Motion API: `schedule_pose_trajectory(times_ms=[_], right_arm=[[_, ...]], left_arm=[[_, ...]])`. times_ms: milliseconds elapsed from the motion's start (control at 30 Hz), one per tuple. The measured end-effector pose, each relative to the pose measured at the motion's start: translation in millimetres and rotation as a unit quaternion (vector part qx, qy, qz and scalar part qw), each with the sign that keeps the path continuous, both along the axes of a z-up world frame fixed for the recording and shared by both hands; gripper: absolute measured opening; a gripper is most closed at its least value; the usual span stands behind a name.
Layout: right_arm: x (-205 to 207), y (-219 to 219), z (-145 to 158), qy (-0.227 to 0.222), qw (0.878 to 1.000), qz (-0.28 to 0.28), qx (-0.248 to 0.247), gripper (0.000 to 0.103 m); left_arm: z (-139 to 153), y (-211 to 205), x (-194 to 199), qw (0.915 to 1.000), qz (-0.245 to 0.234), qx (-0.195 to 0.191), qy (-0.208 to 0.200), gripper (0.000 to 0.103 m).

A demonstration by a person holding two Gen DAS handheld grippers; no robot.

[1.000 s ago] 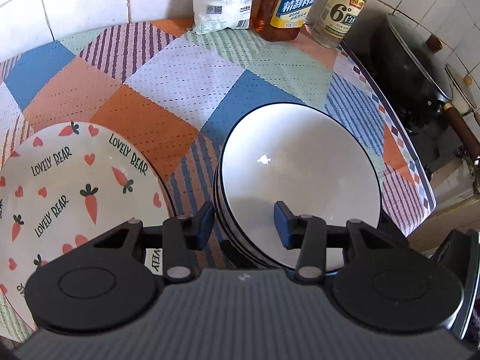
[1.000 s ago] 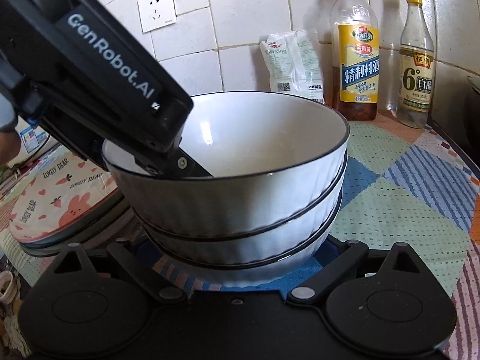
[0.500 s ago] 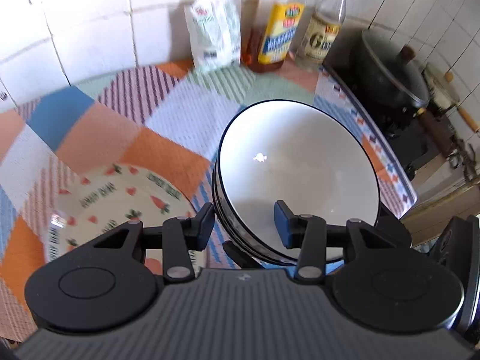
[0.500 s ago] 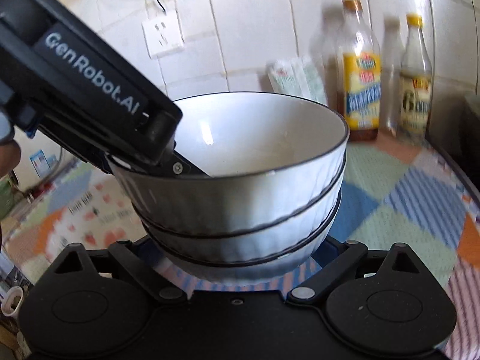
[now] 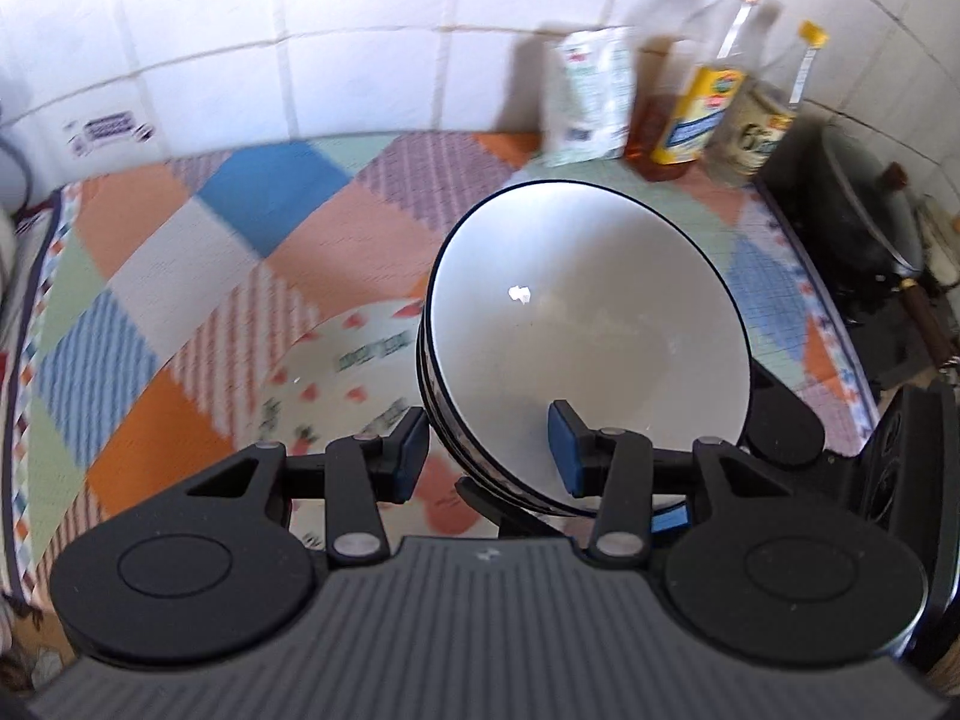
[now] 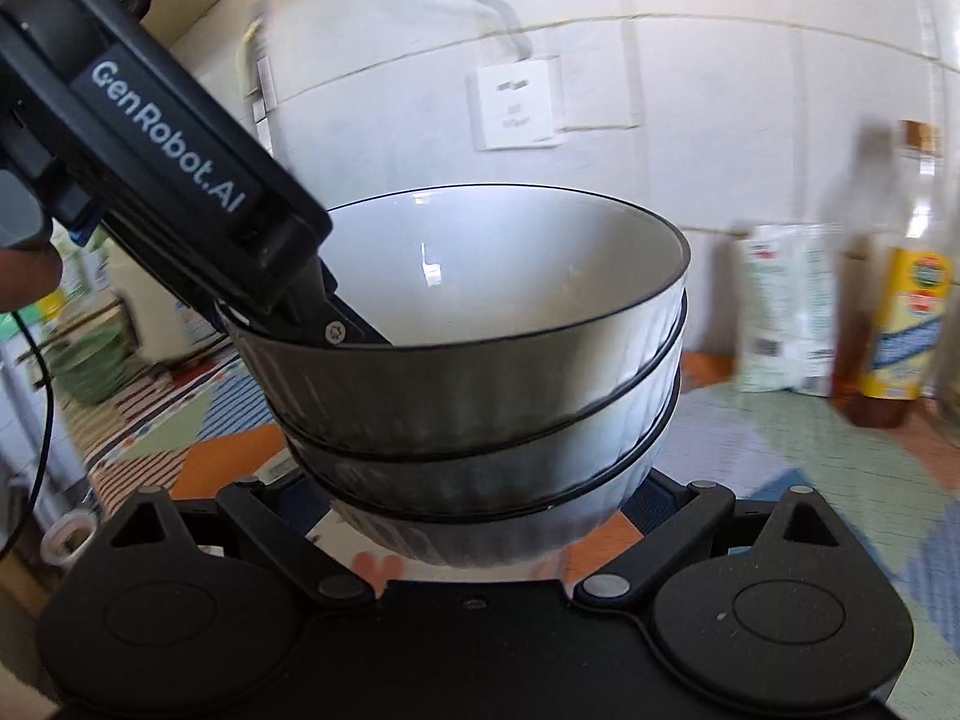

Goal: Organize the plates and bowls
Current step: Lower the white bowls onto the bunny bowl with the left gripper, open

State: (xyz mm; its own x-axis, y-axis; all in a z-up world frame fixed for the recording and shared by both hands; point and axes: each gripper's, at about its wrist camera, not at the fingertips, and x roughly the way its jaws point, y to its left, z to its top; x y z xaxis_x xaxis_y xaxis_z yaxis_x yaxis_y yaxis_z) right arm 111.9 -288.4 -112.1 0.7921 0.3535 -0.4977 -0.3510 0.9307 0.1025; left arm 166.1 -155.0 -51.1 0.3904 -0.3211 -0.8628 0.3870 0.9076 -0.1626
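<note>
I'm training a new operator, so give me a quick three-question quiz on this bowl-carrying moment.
1. How many bowls are in the stack of bowls?
2. True or false: the left gripper has one finger inside the top bowl.
3. In the left wrist view, what lies on the tablecloth left of the stack? A) patterned plate B) fork C) cup
Key: 1 three; 2 true; 3 A.

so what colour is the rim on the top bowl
Black, a thin line around the white top bowl; clearest in the left wrist view.
</note>
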Motion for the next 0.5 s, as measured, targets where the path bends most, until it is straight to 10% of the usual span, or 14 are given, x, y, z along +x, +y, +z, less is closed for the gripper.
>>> schedule_pose_trajectory(times_ms=[500], right_arm=[[11.6, 63.3, -36.6, 0.080, 0.997, -0.005, 0.020, 0.099]], left_arm=[[-38.0, 45.8, 9.4, 0.9994, -0.002, 0.024, 0.023, 0.042]])
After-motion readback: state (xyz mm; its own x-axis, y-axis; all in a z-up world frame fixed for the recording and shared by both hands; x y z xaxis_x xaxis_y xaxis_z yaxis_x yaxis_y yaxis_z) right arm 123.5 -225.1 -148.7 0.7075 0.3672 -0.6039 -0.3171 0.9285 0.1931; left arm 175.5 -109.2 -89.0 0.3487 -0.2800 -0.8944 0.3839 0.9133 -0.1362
